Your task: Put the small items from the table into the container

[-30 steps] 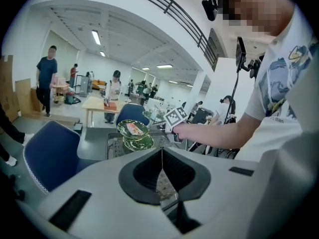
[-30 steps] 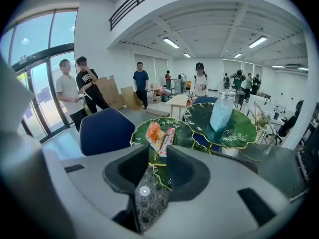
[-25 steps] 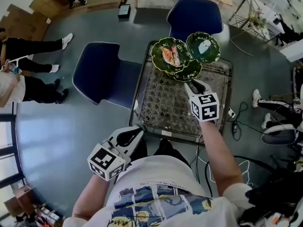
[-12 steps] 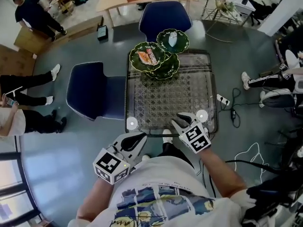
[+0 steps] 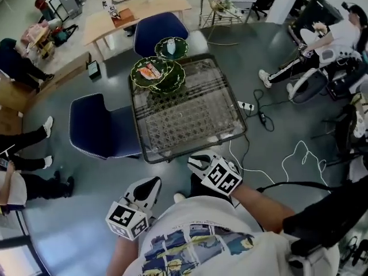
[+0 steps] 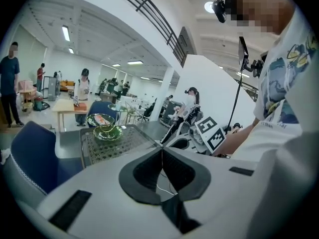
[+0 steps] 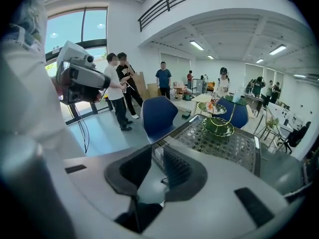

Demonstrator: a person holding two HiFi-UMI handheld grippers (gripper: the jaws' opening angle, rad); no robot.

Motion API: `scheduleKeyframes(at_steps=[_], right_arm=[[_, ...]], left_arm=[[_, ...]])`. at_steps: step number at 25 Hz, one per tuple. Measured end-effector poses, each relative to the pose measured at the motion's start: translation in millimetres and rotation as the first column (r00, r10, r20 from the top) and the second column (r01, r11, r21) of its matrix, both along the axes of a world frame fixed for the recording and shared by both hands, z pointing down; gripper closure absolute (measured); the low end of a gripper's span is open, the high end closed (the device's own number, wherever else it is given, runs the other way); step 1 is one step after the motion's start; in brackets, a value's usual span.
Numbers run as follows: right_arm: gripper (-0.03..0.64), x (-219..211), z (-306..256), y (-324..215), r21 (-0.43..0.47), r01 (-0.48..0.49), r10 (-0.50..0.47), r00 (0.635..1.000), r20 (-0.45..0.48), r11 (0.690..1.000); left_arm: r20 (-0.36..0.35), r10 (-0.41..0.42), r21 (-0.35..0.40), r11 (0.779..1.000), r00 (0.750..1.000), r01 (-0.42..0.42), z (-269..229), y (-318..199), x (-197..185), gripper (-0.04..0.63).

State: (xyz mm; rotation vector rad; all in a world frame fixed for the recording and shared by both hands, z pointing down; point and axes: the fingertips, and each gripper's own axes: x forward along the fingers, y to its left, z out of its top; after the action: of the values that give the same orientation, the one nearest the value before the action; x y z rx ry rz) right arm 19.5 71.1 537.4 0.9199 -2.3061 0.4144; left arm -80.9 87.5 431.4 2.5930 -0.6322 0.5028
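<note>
Both grippers sit off the near edge of the table (image 5: 195, 122), left gripper (image 5: 153, 183) pinched shut on nothing, right gripper (image 5: 194, 161) closing on nothing, seemingly because the small items (image 5: 150, 71) already lie in the green tiered dish (image 5: 174, 80) at the table's far end, leaving the tabletop bare, a blue chair (image 5: 95, 128) hugging its left edge.
</note>
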Motion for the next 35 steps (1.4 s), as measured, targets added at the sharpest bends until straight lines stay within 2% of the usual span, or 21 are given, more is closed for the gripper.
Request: scheduleKeyframes(at_steps=[5, 11, 22, 35], right_arm=[[0.555, -28.8, -9.6, 49.5, 0.018, 0.012, -0.013, 1.0, 0.017, 1.0], [0.569, -66.2, -28.1, 78.1, 0.059, 0.033, -0.035, 0.999, 0.033, 0.998], [0.577, -113.3, -43.3, 101.0, 0.086, 0.071, -0.076, 0.995, 0.056, 0.994], [0.583, -131.1, -47.6, 102.9, 0.087, 0.1, -0.104, 0.994, 0.043, 0.991]], left_arm=[[-0.003, 0.026, 0.021, 0.999, 1.0, -0.026, 6.5, 37.0, -14.7, 0.586], [-0.019, 0.046, 0.05, 0.998, 0.999, -0.045, 3.9, 64.0, -32.5, 0.586], [-0.045, 0.071, 0.046, 0.997, 0.996, -0.069, 3.7, 85.7, -56.1, 0.586], [-0.082, 0.041, 0.029, 0.999, 0.996, -0.039, 2.0, 84.7, -71.8, 0.586]])
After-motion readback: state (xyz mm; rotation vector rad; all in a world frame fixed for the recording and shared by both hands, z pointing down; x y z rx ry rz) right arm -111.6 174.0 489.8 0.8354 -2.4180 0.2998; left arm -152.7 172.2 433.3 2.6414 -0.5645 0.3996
